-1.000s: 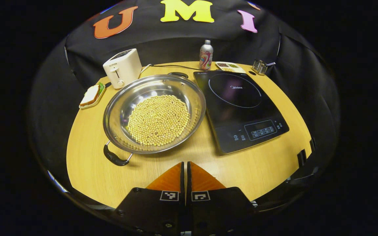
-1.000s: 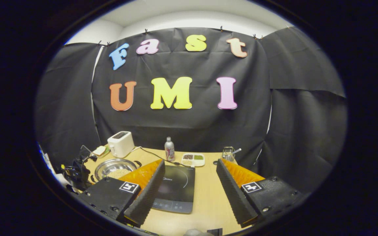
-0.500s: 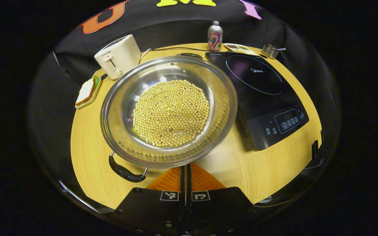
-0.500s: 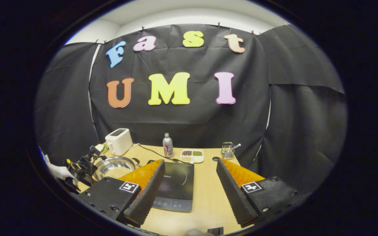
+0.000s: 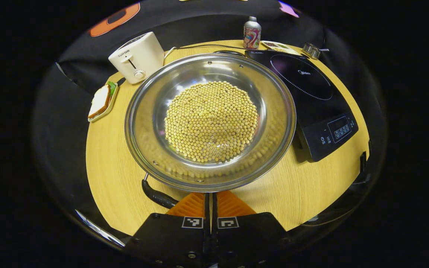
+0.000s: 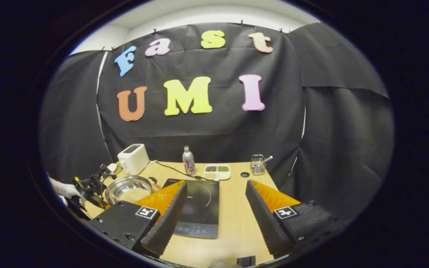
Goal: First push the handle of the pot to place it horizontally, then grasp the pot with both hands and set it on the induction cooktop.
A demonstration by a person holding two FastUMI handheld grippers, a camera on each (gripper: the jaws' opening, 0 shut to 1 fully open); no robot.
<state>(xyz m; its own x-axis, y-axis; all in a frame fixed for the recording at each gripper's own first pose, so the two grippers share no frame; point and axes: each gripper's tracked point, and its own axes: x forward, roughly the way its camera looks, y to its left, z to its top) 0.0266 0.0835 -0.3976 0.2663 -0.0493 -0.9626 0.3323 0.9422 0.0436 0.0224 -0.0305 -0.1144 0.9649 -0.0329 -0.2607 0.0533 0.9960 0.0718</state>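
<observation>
Two risks are facing you: your left gripper (image 5: 210, 199), fingers pressed together, could slip under the pot (image 5: 210, 119) rim instead of catching the handle (image 5: 157, 194), or a hard shove could scatter the beans (image 5: 211, 121). Pot is sitting on the table (image 5: 110, 178), just beside the cooktop (image 5: 311, 93); its handle is lying just left of your fingertips. Your right gripper (image 6: 214, 208) is hanging spread, well apart.

Both the left gripper (image 5: 210, 199) and the right gripper (image 6: 214, 208) have orange wedge-shaped fingers with ribbed black pads (image 6: 166, 219), black bodies with small screws and square black-and-white markers, while the person's hand (image 6: 66, 190) wears a white glove.
</observation>
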